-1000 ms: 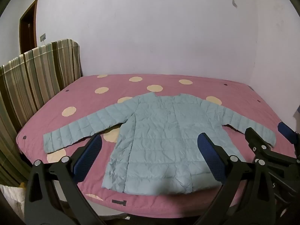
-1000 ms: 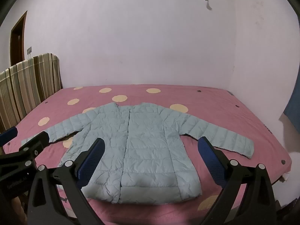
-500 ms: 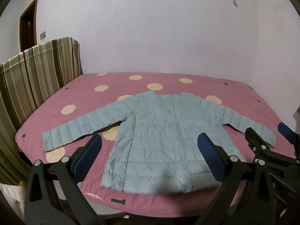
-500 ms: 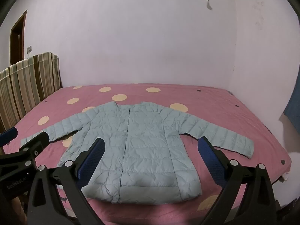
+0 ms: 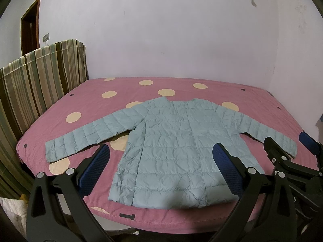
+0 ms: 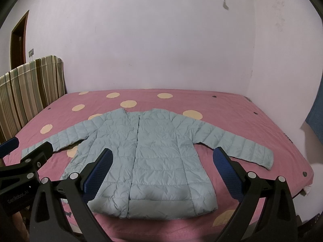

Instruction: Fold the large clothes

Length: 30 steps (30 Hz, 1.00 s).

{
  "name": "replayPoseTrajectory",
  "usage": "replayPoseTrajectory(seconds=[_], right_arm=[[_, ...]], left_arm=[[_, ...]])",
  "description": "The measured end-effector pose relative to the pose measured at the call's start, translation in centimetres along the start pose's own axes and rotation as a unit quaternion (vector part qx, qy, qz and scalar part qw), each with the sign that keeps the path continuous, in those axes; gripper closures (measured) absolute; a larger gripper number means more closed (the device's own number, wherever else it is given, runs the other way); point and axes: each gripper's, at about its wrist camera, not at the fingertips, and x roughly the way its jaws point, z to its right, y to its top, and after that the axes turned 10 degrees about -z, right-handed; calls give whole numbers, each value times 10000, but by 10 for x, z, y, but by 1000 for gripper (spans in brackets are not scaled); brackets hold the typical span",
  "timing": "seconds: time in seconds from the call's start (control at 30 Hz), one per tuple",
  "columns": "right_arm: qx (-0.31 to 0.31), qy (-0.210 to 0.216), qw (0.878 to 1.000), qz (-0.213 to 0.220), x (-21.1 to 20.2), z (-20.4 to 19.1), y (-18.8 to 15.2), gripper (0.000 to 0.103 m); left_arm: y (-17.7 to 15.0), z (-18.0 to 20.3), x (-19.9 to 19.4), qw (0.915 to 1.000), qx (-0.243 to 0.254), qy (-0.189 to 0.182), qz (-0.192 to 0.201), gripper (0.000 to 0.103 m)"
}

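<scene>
Both hand-held grippers are drifting slightly | left hand-held gripper (image 5: 159, 169) and right hand-held gripper (image 6: 161, 169) gaping wide, empty | puffer jacket (image 5: 173, 153) lying flat on bed (image 5: 90, 104) | pinch cuffs, fold sleeves inward.

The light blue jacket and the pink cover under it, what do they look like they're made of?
The jacket looks like thin synthetic shell fabric over padding: stitched horizontal quilting, puffy channels, fine crinkles and a slight sheen. Whether the fill is down cannot be told. The pink cover looks like matte woven cloth, perhaps cotton, with cream dots, lying smooth and flat.
</scene>
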Motion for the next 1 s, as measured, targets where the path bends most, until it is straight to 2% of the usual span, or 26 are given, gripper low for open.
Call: replayPoseTrajectory(seconds=[1.0], right_arm=[[-10, -8, 10000, -16, 1, 3, 2, 5]], left_arm=[[1, 0, 0, 10000, -3, 4, -18, 2]])
